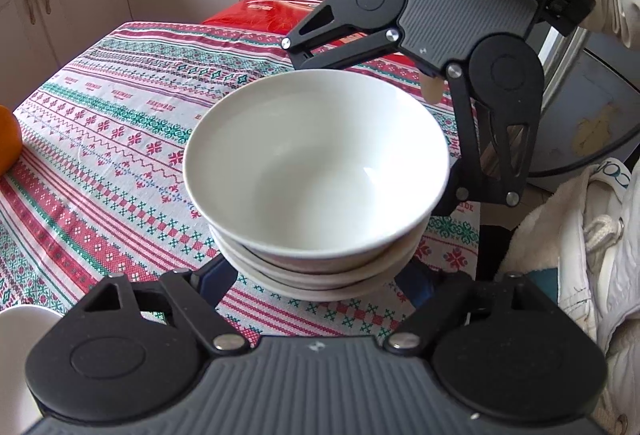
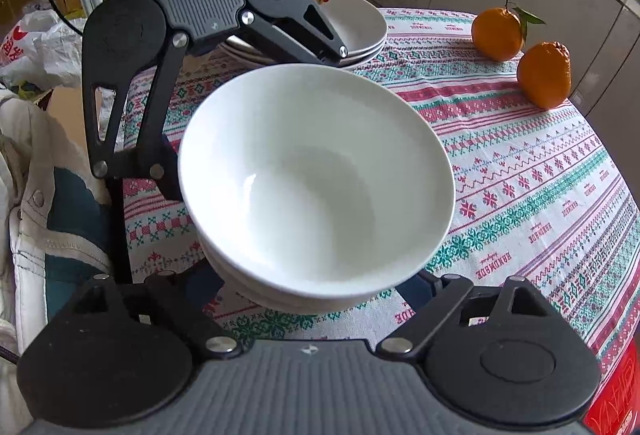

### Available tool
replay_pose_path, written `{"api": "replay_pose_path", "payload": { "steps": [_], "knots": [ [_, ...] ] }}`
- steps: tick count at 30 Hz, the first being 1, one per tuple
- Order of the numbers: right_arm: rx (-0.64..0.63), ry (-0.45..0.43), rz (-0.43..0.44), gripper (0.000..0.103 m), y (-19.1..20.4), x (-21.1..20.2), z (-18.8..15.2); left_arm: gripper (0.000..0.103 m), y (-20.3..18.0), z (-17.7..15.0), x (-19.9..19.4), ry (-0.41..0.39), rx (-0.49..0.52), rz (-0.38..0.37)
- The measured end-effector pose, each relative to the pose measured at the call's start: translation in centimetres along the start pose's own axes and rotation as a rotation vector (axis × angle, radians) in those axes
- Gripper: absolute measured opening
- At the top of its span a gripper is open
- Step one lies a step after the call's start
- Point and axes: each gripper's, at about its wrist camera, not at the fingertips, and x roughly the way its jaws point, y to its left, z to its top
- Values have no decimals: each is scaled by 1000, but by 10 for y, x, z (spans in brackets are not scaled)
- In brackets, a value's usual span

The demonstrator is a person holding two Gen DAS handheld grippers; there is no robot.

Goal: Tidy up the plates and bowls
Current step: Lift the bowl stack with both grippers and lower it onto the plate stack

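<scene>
A stack of white bowls (image 1: 316, 171) stands on the patterned tablecloth (image 1: 104, 139), and the top one is empty. My left gripper (image 1: 316, 275) reaches in from the near side. Its fingers sit low on either side of the stack, and one finger (image 2: 170, 175) lies against the bowl wall. My right gripper (image 2: 308, 287) comes from the opposite side and flanks the same bowl stack (image 2: 316, 171). The top bowl's rim hides its pads, so I cannot see whether they press. A pile of plates (image 2: 356, 19), the top one with a floral print, sits further back.
Two oranges (image 2: 498, 33) (image 2: 545, 75) lie near the table's far right edge. A red box (image 1: 272, 7) sits beyond the table, and another white dish (image 1: 20, 347) at the lower left. Cloth bags (image 1: 568, 235) hang by the table's side. Cabinets stand behind.
</scene>
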Motion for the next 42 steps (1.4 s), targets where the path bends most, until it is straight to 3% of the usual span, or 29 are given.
{"api": "replay_pose_path", "payload": {
  "steps": [22,42],
  "knots": [
    [30,2,0,89,5,-5,8,84,-5,-2,-10,-16,5,23],
    [-155,-30,-8,89,21,-7,85,84,4,-37,-84,-88,-86,186]
  ]
}}
